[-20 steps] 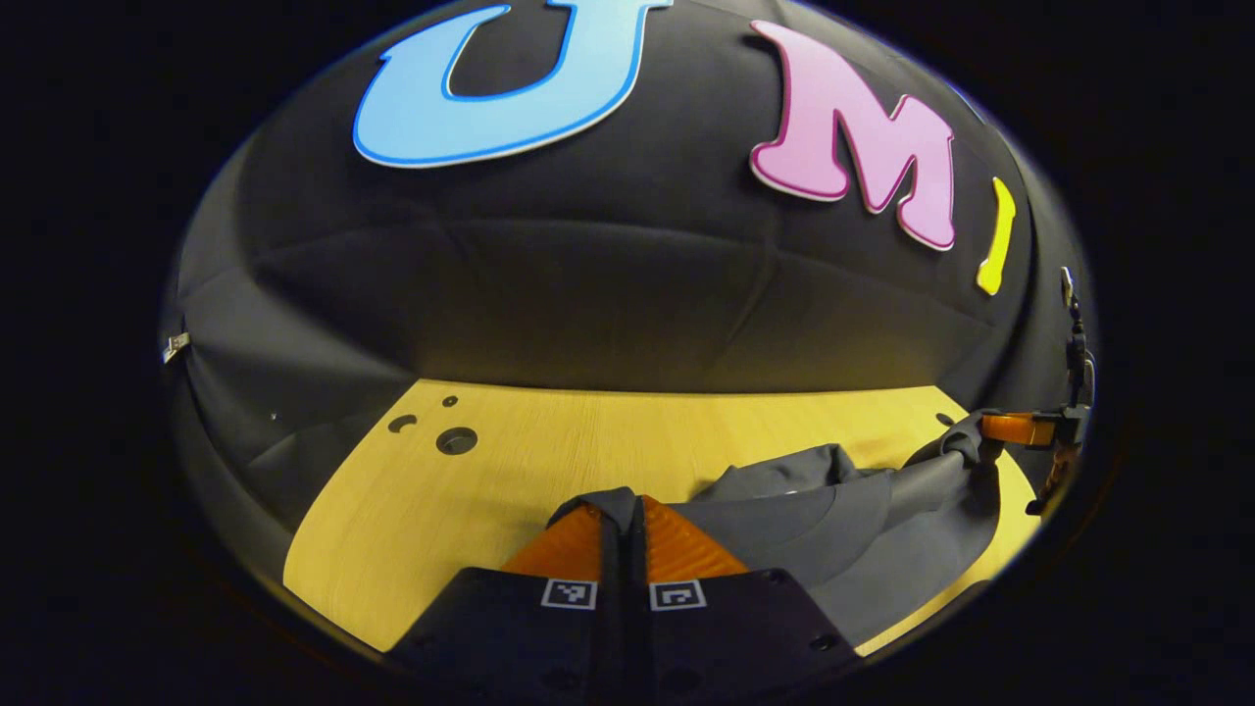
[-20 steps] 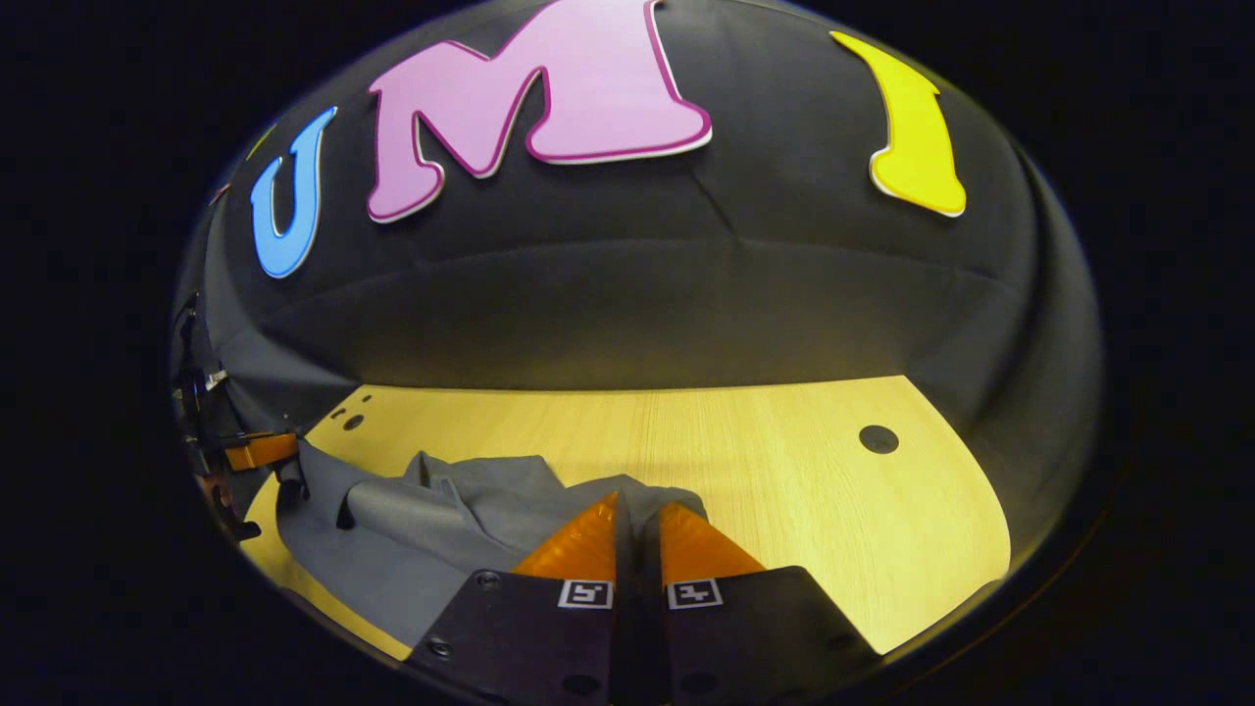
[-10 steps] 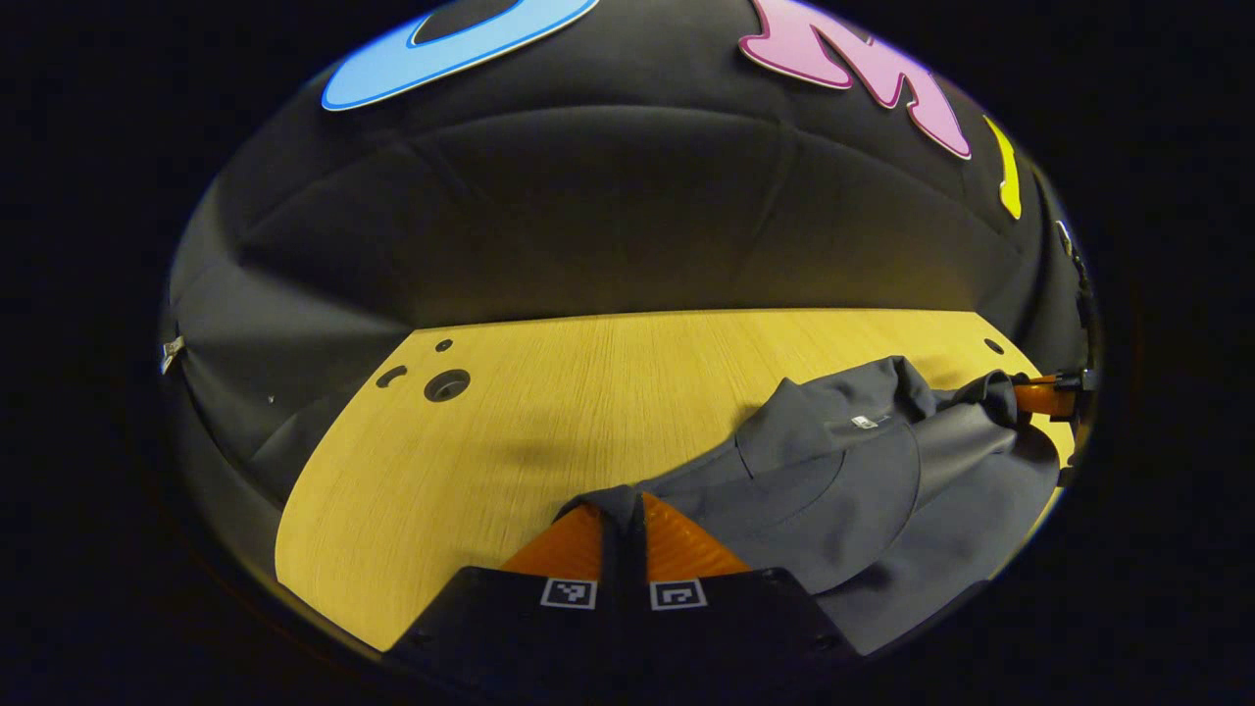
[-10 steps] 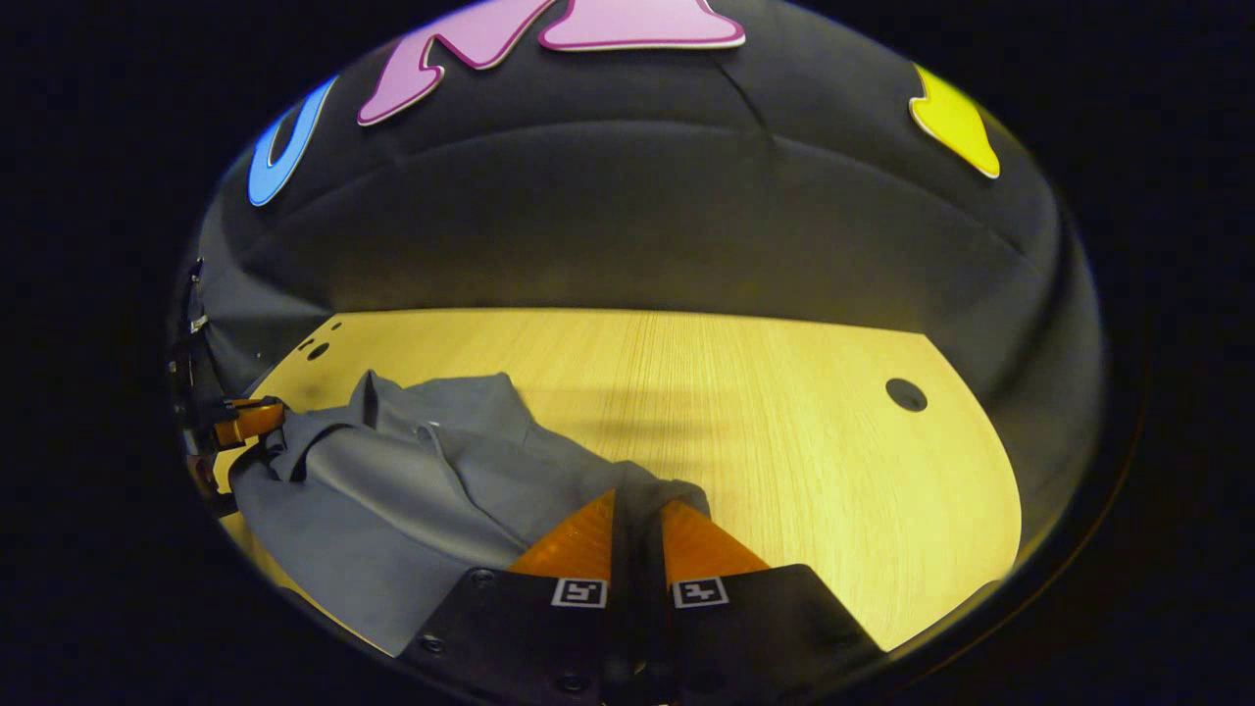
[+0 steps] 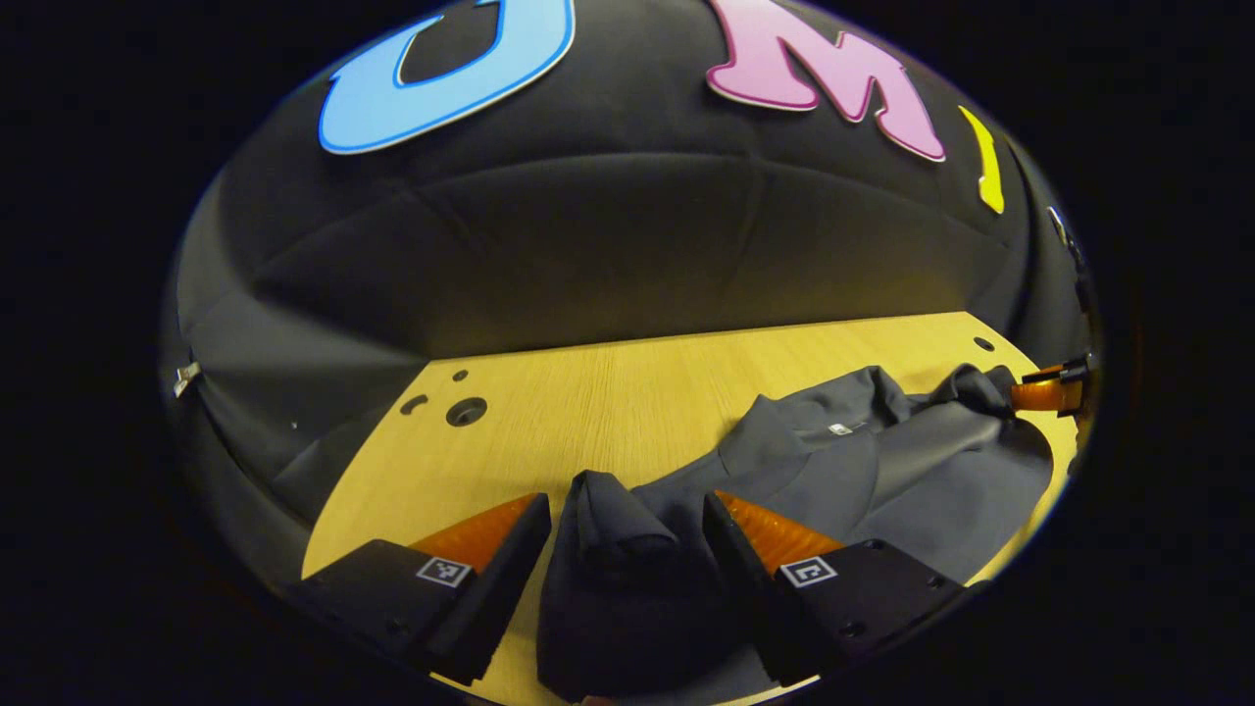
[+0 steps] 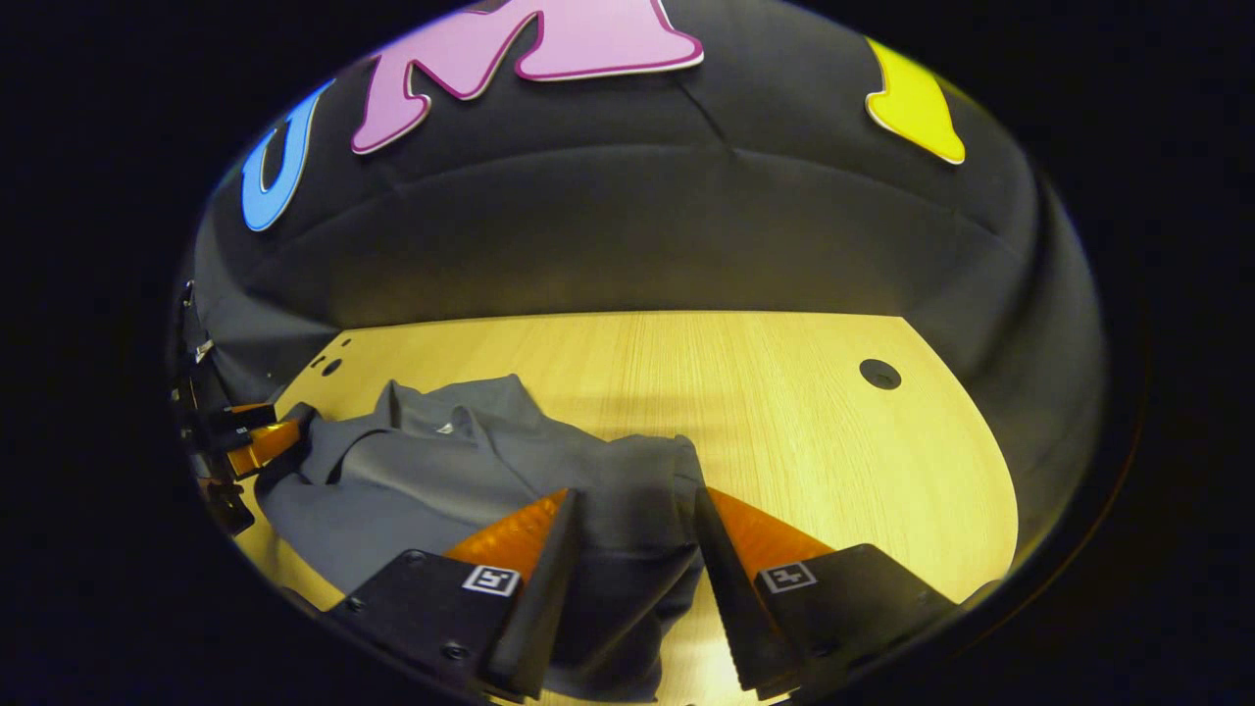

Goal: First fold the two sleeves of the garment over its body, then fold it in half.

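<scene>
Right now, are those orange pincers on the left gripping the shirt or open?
Open: the left gripper's fingers stand spread apart, the grey shirt bunched loosely between them.

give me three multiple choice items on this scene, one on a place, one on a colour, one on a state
1. Where does the garment lie?
A. on the wooden table
B. hung on the booth wall
C. in a basket

2. What colour is the garment?
A. white
B. red
C. dark grey

3. How do the jaws of the left hand-held gripper stand?
A. shut on the cloth
B. open, with cloth lying between the fingers
C. shut on nothing

Key: 1 A, the cloth spreads over the tabletop in both views. 2 C, it is grey against the yellow wood. 3 B, in the left gripper view the orange fingers stand wide apart around a bunched fold.
</scene>
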### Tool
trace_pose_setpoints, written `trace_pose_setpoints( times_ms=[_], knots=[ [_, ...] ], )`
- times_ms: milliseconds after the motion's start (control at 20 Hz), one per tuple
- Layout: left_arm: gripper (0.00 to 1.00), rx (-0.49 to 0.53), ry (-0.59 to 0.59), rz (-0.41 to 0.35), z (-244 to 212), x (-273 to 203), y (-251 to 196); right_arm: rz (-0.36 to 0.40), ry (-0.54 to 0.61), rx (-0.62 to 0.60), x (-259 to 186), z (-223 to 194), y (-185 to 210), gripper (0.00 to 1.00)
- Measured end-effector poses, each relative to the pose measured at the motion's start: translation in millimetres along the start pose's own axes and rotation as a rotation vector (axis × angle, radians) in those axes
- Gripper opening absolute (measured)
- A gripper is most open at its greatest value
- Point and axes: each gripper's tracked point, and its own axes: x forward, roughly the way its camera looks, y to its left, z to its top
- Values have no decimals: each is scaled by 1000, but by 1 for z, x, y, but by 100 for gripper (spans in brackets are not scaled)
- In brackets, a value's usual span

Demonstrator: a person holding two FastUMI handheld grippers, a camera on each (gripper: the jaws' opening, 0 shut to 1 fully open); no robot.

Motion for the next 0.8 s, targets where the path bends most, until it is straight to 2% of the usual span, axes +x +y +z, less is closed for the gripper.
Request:
trace_pose_setpoints(
  times_ms=[50, 100, 150, 450, 600, 800],
  knots=[
    [98, 7, -19, -15, 5, -11, -3, 14, -13, -3, -10, 2, 4, 84],
    [97, 9, -38, -24, 10, -24, -6, 20, -24, -11, -21, 4, 7, 82],
    [97, 7, -52, -32, 14, -37, -8, 23, -50, -18, -35, 10, 9, 98],
    [97, 32, -170, -64, 49, -128, -12, 58, -207, -35, -122, 50, 27, 98],
    [96, 58, -206, -86, 59, -170, -22, 64, -251, -18, -166, 58, 27, 98],
    [96, 49, -237, -126, 61, -215, -35, 65, -293, -65, -218, 59, 31, 97]
  ],
)
